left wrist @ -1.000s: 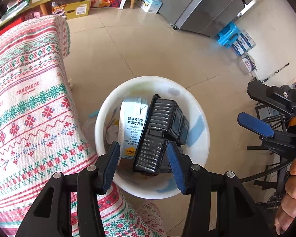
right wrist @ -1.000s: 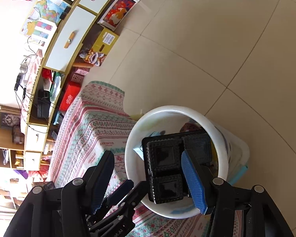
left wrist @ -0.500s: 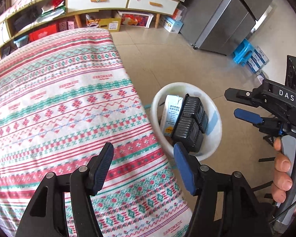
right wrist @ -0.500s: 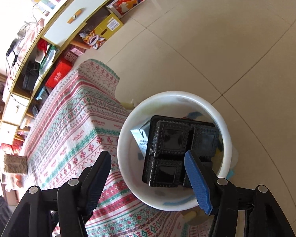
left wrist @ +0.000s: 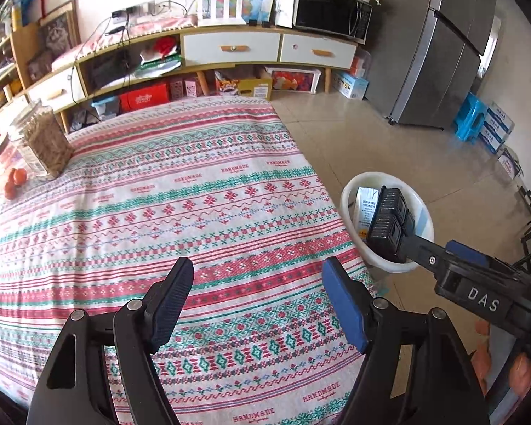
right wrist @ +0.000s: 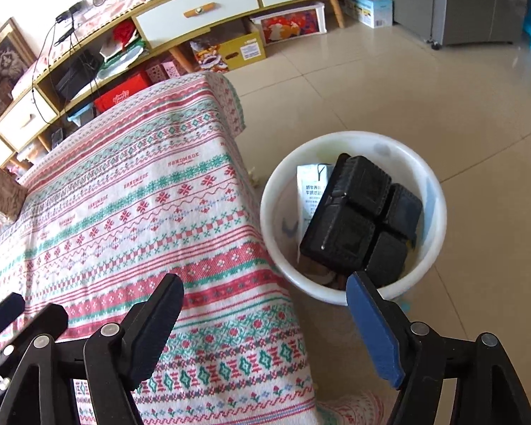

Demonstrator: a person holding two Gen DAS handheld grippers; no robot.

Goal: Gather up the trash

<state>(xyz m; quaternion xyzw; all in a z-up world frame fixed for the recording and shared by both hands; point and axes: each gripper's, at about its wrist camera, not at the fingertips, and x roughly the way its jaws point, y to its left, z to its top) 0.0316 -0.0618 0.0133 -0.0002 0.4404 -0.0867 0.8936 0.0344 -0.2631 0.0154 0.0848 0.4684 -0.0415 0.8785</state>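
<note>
Both grippers, left (left wrist: 257,304) and right (right wrist: 263,324), have pulled back over the woven-cloth desk (left wrist: 166,212), fingers wide apart, empty; ribbed black plastic tray (right wrist: 361,219) and milk carton (right wrist: 309,191) sit in the round white bin (right wrist: 432,184).

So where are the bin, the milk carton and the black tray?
Bin (right wrist: 439,209), right wrist view, right rim.
Milk carton (right wrist: 311,184), right wrist view, printed front.
Black tray (right wrist: 350,212), right wrist view, ribbed underside.

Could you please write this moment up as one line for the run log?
left gripper: open, over tablecloth | right gripper: open, empty | black tray and milk carton: in white bin on floor
</note>
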